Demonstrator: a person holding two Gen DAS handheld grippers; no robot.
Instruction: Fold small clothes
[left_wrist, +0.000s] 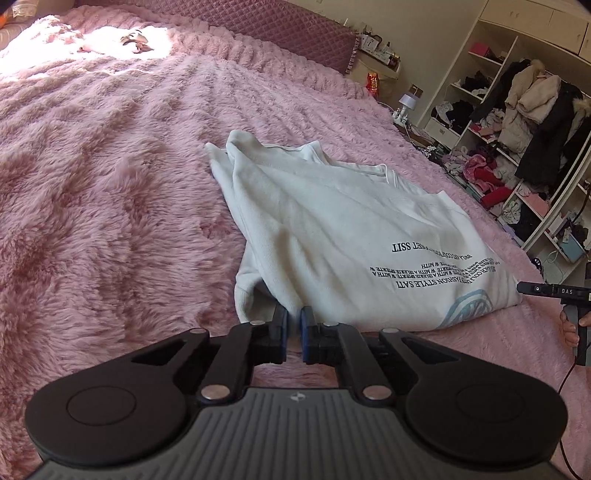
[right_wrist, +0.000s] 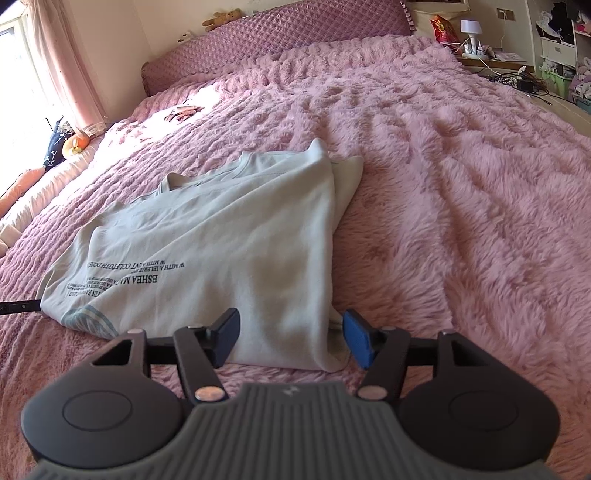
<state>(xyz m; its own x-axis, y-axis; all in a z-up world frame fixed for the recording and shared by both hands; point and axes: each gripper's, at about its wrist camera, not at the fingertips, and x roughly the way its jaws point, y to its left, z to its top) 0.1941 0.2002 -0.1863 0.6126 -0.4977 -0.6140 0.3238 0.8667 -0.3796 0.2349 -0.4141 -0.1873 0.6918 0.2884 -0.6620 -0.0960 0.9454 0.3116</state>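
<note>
Your one white shirt (left_wrist: 332, 236) lies on the pink bed (left_wrist: 110, 192), near the edge closest to you, already folded in at both sides so that it makes a long narrow shape. Its long axis runs away from you, from the hem at your edge toward the collar and the headboard (right_wrist: 280, 33). Both tongs are at the hem end, one at each near corner. Your left tongs (left_wrist: 294, 325) are pressed together and pinch the cloth at the left hem corner. Your right tongs (right_wrist: 291, 338) stand spread, with the right hem corner between the pads, and they do not yet press it. I think the next move is to close the right tongs and carry the hem toward the collar. I count one shirt and two tongs.
</note>
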